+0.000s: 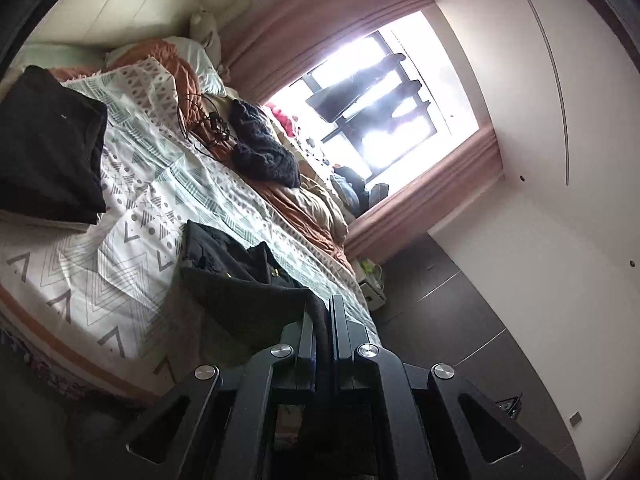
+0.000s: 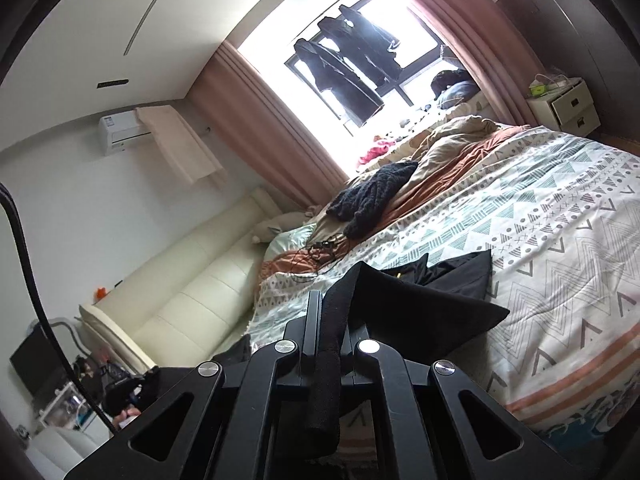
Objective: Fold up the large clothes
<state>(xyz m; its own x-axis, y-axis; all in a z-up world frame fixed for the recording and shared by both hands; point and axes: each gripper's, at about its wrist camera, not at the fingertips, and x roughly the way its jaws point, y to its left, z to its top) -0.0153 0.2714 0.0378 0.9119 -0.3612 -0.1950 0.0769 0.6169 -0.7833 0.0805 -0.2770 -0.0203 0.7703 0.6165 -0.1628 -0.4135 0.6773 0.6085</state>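
Note:
A black garment (image 1: 240, 280) hangs lifted above the patterned bedspread (image 1: 132, 216), held at two spots. My left gripper (image 1: 322, 312) is shut on one edge of it, the cloth pinched between the fingers. In the right wrist view the same black garment (image 2: 404, 300) stretches away from my right gripper (image 2: 332, 300), which is shut on a rolled edge of the cloth that runs back between the fingers. The far part of the garment still rests on the bedspread (image 2: 560, 240).
A folded black item (image 1: 48, 144) lies on the bed's far left. A dark knitted piece (image 1: 264, 148) and cables (image 1: 204, 124) lie near the rumpled orange duvet (image 2: 448, 160). A cream sofa (image 2: 192, 288), pink curtains (image 2: 260, 128), a bedside cabinet (image 2: 564, 108) and clothes hung at the window (image 2: 348, 60) surround the bed.

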